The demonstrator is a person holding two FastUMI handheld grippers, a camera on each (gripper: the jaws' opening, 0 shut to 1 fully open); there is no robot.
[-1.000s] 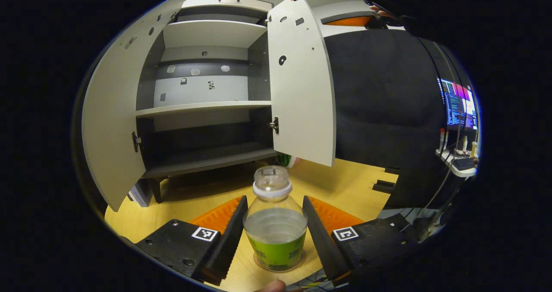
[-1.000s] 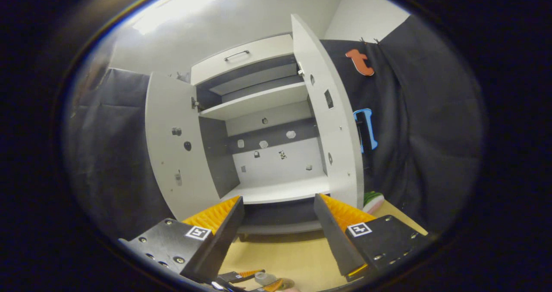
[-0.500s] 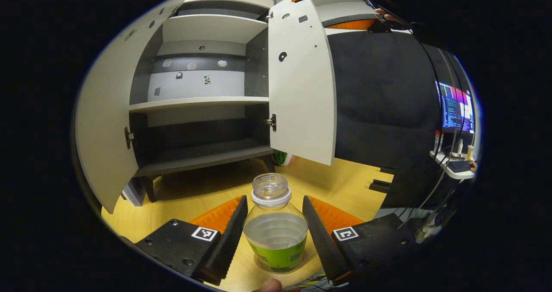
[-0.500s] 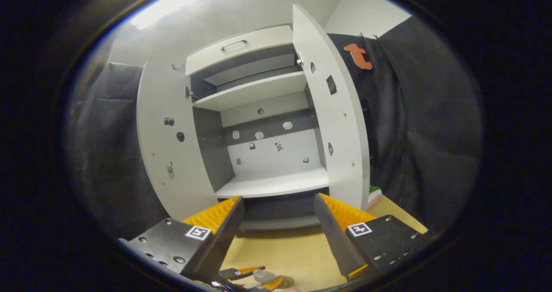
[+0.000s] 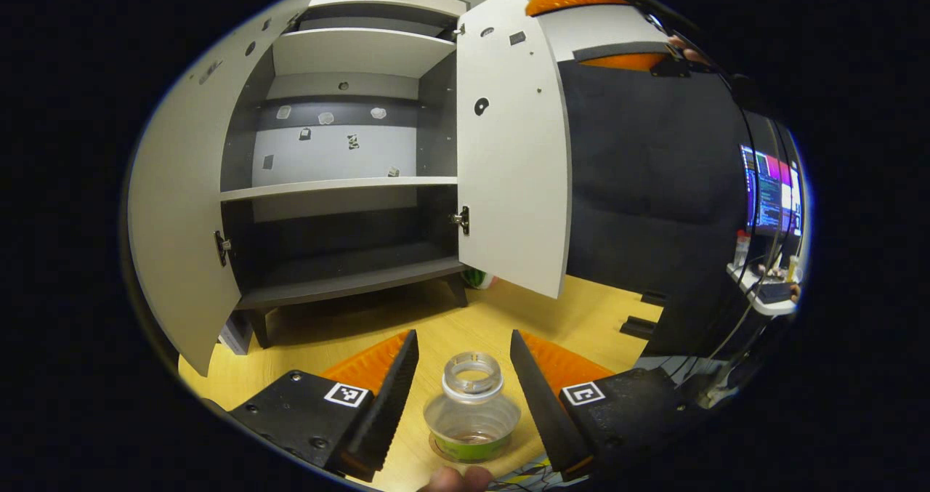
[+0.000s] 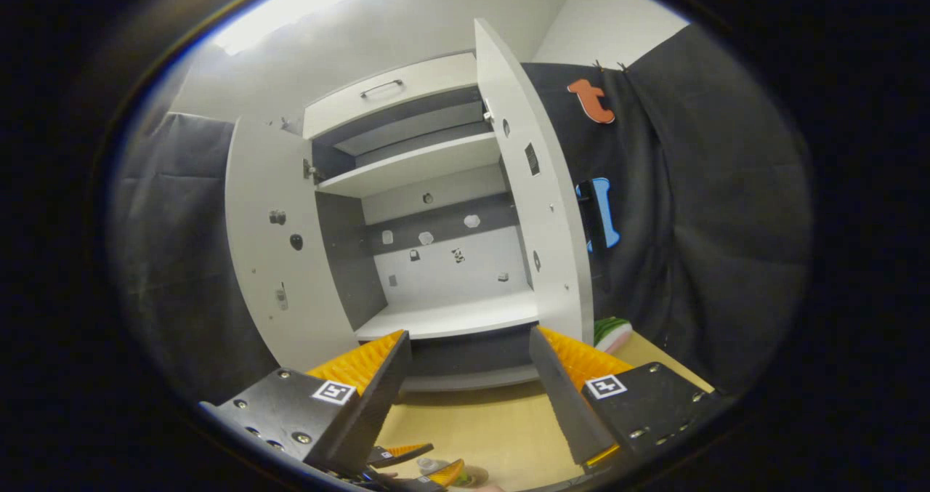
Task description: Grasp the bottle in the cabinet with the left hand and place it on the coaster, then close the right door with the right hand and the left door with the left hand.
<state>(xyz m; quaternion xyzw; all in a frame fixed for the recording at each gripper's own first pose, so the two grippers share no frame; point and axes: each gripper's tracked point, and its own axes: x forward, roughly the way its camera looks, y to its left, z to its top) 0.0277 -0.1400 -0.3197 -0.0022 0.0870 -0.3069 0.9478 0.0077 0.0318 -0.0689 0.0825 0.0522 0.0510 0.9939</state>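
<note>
The bottle (image 5: 472, 417) stands upright on the coaster (image 5: 440, 450) on the counter (image 5: 581, 317), between the fingers of the released left tool (image 5: 465, 397), so a sideways drift could tip it, while the right tool (image 6: 468, 390), also spread and empty, faces the open right door (image 6: 534, 208).

A recording booth in a lab is showing here: black cloth (image 6: 697, 208) is hanging behind a lone cabinet (image 5: 341, 179), while a lit monitor (image 5: 770, 190) is glowing at far right.
</note>
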